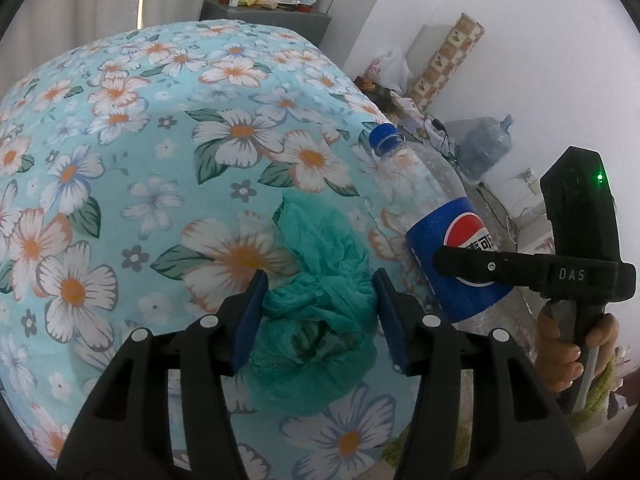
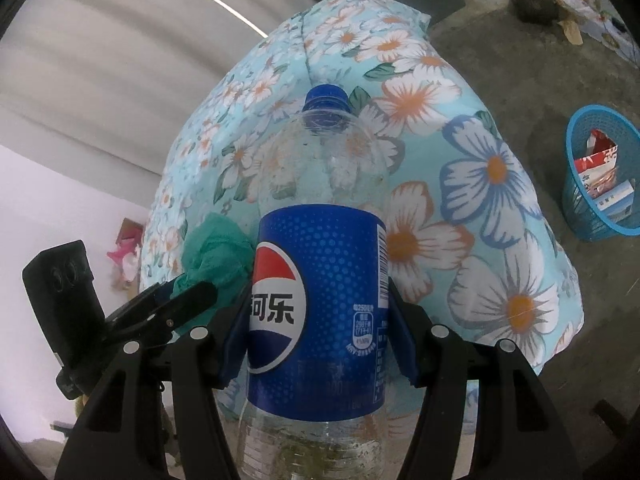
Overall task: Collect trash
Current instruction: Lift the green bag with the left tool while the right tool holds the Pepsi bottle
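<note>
My left gripper (image 1: 318,316) is shut on a crumpled green plastic bag (image 1: 316,312), held over a floral-covered bed (image 1: 160,140). The bag also shows in the right wrist view (image 2: 216,256), with the left gripper (image 2: 176,300) beside it. My right gripper (image 2: 316,328) is shut on an empty Pepsi bottle (image 2: 320,300) with a blue cap, gripping its blue label. The bottle (image 1: 440,224) and right gripper (image 1: 472,264) show at the right of the left wrist view, close beside the bag.
A blue mesh trash basket (image 2: 576,208) holding cartons stands on the concrete floor at the right. A grey cabinet (image 1: 264,16) with clutter is behind the bed. A large water jug (image 1: 486,142) and bags lie along the white wall.
</note>
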